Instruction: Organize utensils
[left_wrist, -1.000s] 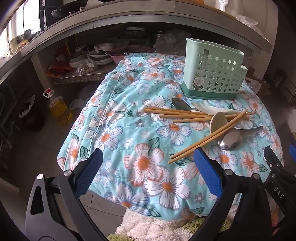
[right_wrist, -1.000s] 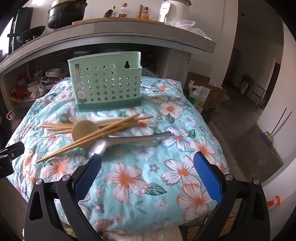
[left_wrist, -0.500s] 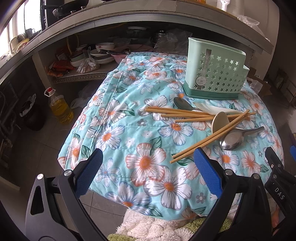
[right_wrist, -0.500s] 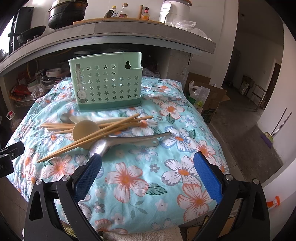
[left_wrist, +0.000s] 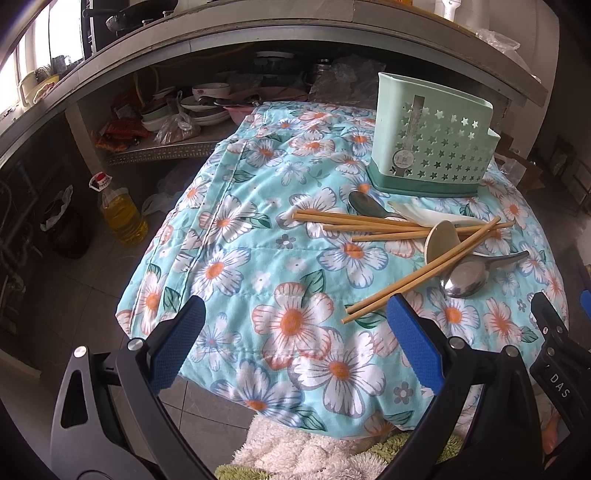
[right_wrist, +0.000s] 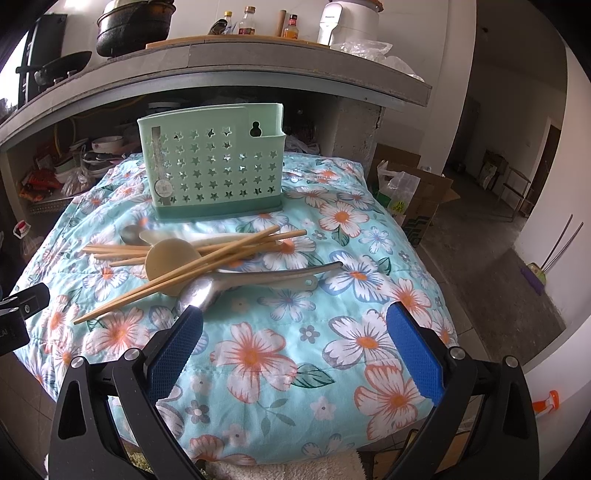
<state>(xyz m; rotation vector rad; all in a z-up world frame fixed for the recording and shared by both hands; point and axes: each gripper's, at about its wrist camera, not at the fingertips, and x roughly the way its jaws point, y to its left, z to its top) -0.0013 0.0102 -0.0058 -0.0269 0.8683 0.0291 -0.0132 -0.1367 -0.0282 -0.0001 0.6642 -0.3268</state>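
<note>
A mint-green utensil holder (left_wrist: 430, 142) with star holes stands upright at the back of the floral cloth; it also shows in the right wrist view (right_wrist: 214, 166). In front of it lies a pile: several wooden chopsticks (left_wrist: 373, 223) (right_wrist: 207, 260), a beige spoon (left_wrist: 441, 238) (right_wrist: 166, 260), a metal spoon (left_wrist: 463, 275) (right_wrist: 221, 288), a white spoon (left_wrist: 424, 214) and another metal spoon (left_wrist: 364, 205). My left gripper (left_wrist: 291, 341) is open and empty, low at the cloth's near edge. My right gripper (right_wrist: 293, 347) is open and empty, near the metal spoon's bowl.
The floral cloth (left_wrist: 258, 258) covers a small table. A grey counter (right_wrist: 258, 66) with pots and bottles overhangs behind, with shelves of dishes (left_wrist: 207, 105) beneath. An oil bottle (left_wrist: 120, 214) stands on the floor at left. A cardboard box (right_wrist: 413, 192) sits at right.
Both grippers have shifted only slightly; the scene sits a touch differently in the left wrist view. The utensils have not moved.
</note>
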